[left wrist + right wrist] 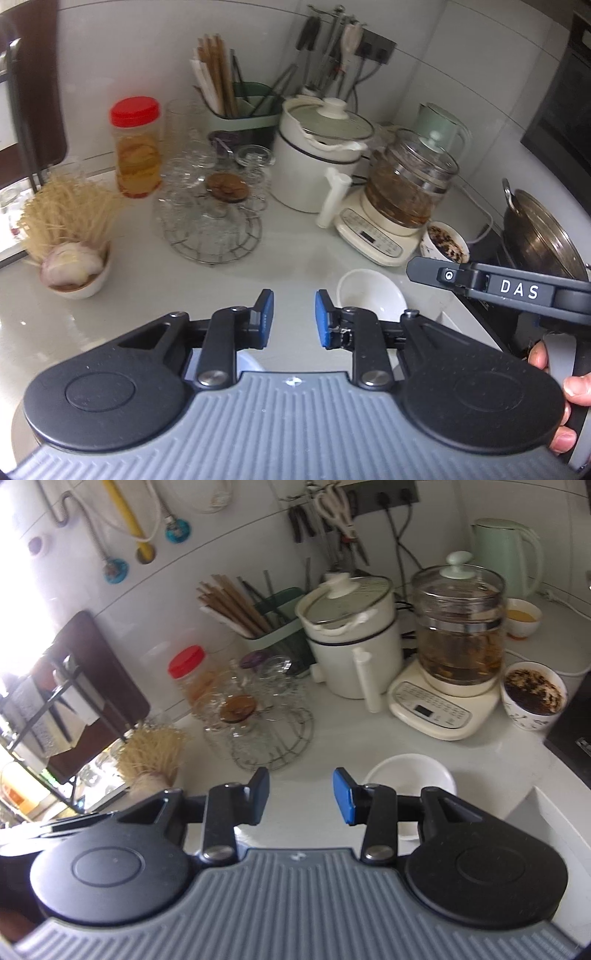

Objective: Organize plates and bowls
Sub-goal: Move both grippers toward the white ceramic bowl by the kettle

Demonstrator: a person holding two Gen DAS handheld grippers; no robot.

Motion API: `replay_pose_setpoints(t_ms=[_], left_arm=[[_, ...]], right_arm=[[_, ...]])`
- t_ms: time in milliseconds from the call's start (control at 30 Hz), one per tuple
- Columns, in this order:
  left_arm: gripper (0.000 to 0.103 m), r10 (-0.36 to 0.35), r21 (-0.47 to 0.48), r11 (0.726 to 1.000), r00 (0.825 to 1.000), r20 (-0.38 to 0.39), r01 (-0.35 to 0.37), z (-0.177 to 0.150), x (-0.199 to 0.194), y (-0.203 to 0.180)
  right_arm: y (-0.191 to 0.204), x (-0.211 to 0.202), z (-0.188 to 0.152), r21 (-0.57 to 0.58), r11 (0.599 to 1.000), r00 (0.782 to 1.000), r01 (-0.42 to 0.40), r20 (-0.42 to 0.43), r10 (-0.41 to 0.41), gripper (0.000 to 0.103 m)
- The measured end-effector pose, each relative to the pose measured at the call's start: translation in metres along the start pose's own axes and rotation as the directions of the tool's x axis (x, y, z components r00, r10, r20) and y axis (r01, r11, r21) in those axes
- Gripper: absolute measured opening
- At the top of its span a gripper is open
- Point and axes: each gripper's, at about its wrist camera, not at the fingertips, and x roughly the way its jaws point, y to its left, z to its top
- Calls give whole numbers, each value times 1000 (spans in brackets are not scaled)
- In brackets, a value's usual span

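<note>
Left wrist view, left to right. A white bowl at the far left holds garlic under a bundle of dry noodles. Beside it stands a red-capped jar with yellowish contents, then a wire rack of upturned glasses, and behind that a green caddy of chopsticks and utensils. A white lidded cooker follows, then a glass kettle of brown liquid on a cream base, and a patterned bowl filled with dark matter. The empty white bowl (the task's thing in reach) sits on the counter just beyond the left gripper, to the right of its right finger. That gripper's jaws stand partly apart with nothing between them. A lidded metal pot lies at far right, partly hidden by the other tool's arm.

Right wrist view. The right gripper is likewise parted and holds nothing; the same white bowl sits partly behind its right finger. A small cup of yellow liquid stands behind the kettle, near a pale green jug.

Surface: a pale, glossy counter backed by white tiled walls. A dark wooden board leans against a black rack at the left, against bright window light.
</note>
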Motion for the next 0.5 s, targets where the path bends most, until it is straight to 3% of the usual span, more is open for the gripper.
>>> replay_pose_setpoints(t_ms=[500], left_arm=[[36,-99,124,986,990,-99,111,11,48,-53]], right_arm=[[-60,-10,-9,151,981,993,118,1,-120,42]])
